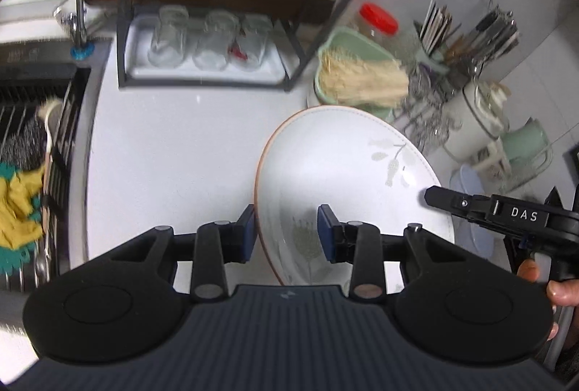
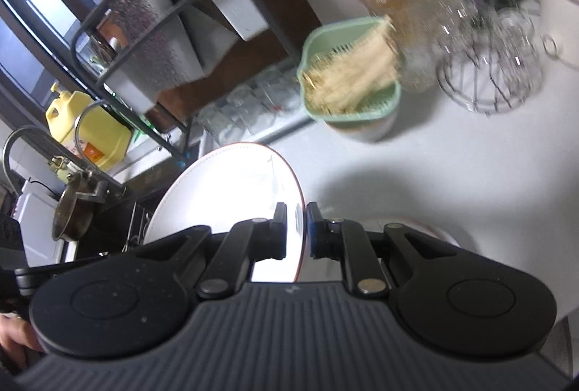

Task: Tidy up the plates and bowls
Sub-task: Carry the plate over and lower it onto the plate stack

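The right gripper [image 2: 296, 231] pinches the rim of a white plate [image 2: 224, 188] at lower centre; a green basket [image 2: 349, 108] stands at upper right.

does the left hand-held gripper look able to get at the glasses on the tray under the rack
Probably not yet: the left hand-held gripper straddles the plate's rim. The counter toward the glasses looks open, though.

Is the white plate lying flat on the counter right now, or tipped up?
Tipped up. The white plate stands steeply tilted above the counter, its rim between the fingers of the left gripper and the right gripper.
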A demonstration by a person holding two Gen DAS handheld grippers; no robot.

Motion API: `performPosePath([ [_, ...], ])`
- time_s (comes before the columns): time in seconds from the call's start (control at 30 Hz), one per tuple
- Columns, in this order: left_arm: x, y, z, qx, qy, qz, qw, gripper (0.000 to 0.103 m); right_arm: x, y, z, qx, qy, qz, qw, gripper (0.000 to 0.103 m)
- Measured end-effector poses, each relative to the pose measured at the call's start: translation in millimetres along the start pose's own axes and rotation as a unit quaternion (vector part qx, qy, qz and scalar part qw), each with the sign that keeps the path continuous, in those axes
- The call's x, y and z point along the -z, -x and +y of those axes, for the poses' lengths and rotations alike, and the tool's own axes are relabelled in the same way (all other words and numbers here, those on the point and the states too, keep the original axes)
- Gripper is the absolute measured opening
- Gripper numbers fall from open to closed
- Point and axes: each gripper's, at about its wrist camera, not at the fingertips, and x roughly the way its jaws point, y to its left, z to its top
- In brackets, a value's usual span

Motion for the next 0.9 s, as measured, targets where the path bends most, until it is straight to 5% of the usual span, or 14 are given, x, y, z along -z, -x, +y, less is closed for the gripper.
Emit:
performPosePath([
  [0.4, 54, -68, -34, -0.059, 0.0, 0.086, 0.9946, 0.04, 42, -19, -60, 0.037, 0.017, 0.049, 0.998, 0.014],
  [0.9, 46, -118, -67, -0.127, -0.063, 0.125, 0.9819, 0.04, 57, -48, -101, 0.047, 0.001, 0.049, 0.998, 0.014],
])
